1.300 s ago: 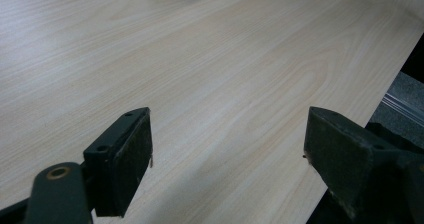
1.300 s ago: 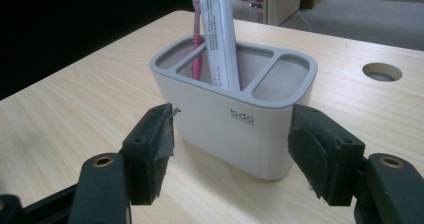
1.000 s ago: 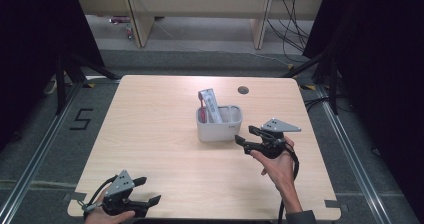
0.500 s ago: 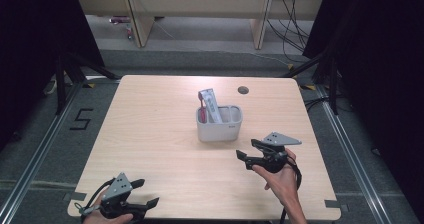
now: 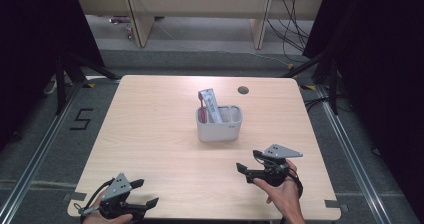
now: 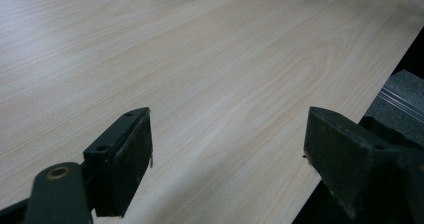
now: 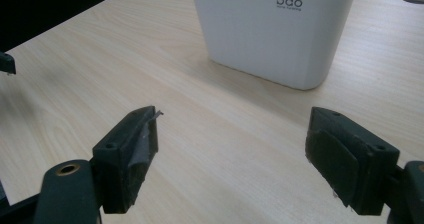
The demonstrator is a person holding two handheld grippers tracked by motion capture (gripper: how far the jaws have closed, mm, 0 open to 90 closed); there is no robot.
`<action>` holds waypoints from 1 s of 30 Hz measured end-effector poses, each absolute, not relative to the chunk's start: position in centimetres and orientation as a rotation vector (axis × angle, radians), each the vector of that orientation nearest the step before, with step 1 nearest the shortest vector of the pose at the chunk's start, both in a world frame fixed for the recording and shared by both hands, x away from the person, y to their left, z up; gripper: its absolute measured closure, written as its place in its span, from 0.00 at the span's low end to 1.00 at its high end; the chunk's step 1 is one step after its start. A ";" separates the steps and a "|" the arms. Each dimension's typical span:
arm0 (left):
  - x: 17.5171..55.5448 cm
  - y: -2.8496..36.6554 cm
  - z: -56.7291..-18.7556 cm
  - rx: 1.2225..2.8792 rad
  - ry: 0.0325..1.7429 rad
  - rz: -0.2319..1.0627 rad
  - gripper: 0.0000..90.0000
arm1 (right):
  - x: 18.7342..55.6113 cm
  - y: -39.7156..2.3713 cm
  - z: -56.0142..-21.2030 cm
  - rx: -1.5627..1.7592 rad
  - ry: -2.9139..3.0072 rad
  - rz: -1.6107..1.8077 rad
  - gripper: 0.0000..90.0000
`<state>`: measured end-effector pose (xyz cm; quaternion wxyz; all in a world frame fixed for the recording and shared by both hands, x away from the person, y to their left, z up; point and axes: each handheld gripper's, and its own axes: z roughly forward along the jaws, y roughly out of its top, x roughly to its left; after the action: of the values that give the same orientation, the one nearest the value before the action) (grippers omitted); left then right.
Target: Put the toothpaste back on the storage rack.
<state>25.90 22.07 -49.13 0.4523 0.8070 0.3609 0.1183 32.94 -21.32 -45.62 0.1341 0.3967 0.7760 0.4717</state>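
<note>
A white holder (image 5: 219, 125) marked "bdo" stands upright near the table's middle. A white tube (image 5: 211, 105) and a red-handled item (image 5: 202, 113) stick out of it. My right gripper (image 5: 244, 172) hovers low over the table, near side and right of the holder, pointing left. Its jaws have just been opening and now stand wide with nothing between them. In the right gripper view the holder (image 7: 272, 29) is just ahead of the right gripper (image 7: 232, 129). My left gripper (image 5: 147, 192) rests at the front left corner, and the left gripper (image 6: 227, 134) is open over bare wood.
A dark round grommet (image 5: 243, 90) sits in the table (image 5: 150, 134) behind the holder. The table's front edge lies close to both hands. Metal rails run along both sides, and a "5" (image 5: 81, 119) is marked on the floor at left.
My right gripper has drawn back from the holder toward the front edge and sunk a little, its jaws spreading wider. The left gripper has stayed put.
</note>
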 end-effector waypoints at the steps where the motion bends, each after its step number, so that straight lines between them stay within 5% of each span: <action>1: 25.9 22.1 -49.1 1.993 0.891 0.292 0.21 | 32.8 -21.3 -45.7 1.161 2.269 1.374 0.24; 30: 25.8 22.0 -49.2 1.986 0.892 0.296 0.21 | 28.7 -21.3 -48.0 1.177 2.307 1.340 0.21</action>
<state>25.83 21.95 -49.20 0.4546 0.8050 0.3617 0.1199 28.67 -21.32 -47.99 0.1126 0.4009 0.7863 0.4565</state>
